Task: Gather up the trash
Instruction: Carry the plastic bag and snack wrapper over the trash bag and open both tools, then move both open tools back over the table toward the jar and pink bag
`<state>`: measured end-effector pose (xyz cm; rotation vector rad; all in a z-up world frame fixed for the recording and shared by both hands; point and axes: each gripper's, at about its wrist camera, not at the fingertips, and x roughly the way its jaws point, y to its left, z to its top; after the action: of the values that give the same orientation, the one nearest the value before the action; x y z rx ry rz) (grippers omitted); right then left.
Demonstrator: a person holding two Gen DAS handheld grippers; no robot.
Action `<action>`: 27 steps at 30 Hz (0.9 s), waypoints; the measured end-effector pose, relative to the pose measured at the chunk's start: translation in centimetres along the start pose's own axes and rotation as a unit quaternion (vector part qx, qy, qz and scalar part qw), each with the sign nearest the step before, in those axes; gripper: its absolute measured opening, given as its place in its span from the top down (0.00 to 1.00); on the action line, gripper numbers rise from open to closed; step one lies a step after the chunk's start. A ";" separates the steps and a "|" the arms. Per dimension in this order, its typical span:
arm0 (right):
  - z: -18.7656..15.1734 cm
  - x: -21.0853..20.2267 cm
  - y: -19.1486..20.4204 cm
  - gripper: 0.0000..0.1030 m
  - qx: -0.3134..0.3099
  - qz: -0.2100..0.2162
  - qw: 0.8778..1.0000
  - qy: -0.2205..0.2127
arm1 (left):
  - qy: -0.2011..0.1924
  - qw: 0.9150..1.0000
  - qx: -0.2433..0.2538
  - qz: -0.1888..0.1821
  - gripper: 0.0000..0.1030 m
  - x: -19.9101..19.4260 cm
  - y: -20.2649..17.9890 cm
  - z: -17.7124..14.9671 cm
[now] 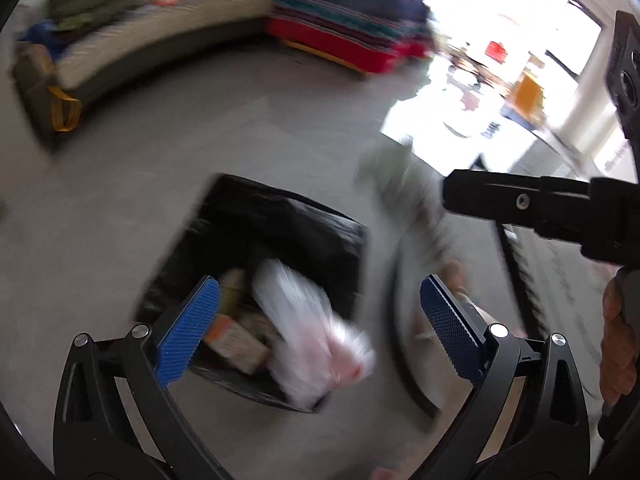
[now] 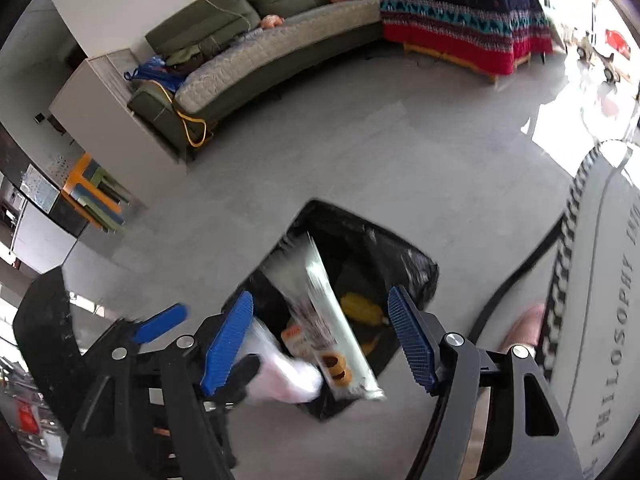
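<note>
A bin lined with a black bag [image 1: 256,216] [image 2: 404,256] stands on the grey floor below both grippers. My left gripper [image 1: 320,330] is open and empty; a blurred white and pink plastic bag [image 1: 316,340] [image 2: 284,376] is in the air over the bin's near rim. My right gripper [image 2: 322,338] is open and empty; a long clear wrapper with round biscuits printed on it [image 2: 332,328] is in the air between its jaws over the bin. Inside lie an orange carton [image 1: 236,340] and a yellow wrapper [image 2: 362,308].
A green-grey sofa [image 2: 256,52] curves along the far wall beside a bed with a red patterned cover [image 2: 464,16]. A white printed mat with a black border [image 2: 600,280] lies right of the bin. The other gripper's black body [image 1: 560,208] crosses the left view's right side.
</note>
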<state>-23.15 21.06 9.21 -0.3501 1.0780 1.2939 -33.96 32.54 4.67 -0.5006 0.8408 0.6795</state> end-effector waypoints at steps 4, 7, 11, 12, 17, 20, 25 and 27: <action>0.3 0.3 0.2 0.31 0.004 0.017 1.000 0.002 | -0.006 0.999 -0.028 0.018 0.06 -0.3 2.7 0.3; -0.3 0.0 -0.3 0.31 -0.002 0.014 1.000 0.002 | -0.001 0.999 -0.046 0.006 0.06 0.0 3.5 0.3; -0.5 -0.4 -1.2 0.31 0.009 0.018 1.000 0.002 | 0.005 0.999 -0.035 -0.005 0.06 0.8 2.7 0.9; -0.6 -0.5 -1.4 0.31 0.011 0.017 1.000 0.002 | 0.006 1.000 -0.026 -0.005 0.06 0.9 2.3 1.0; -1.0 -1.6 -2.6 0.31 0.026 0.015 1.000 -0.008 | 0.007 1.000 0.001 -0.010 0.06 1.0 1.1 1.2; -1.2 -2.5 -3.6 0.31 0.034 0.012 0.999 -0.018 | 0.001 1.000 0.015 -0.020 0.06 0.5 -0.1 1.3; -2.0 -4.4 -6.4 0.31 0.064 0.005 0.997 -0.038 | -0.005 0.998 0.043 -0.039 0.06 0.0 -2.8 1.6; -2.4 -5.3 -7.7 0.30 0.078 0.001 0.996 -0.047 | -0.005 0.997 0.056 -0.047 0.06 0.0 -4.1 1.8</action>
<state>-16.84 13.80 9.56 -0.1699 1.0923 1.2072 -30.12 30.85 6.27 -0.4330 0.8358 0.5448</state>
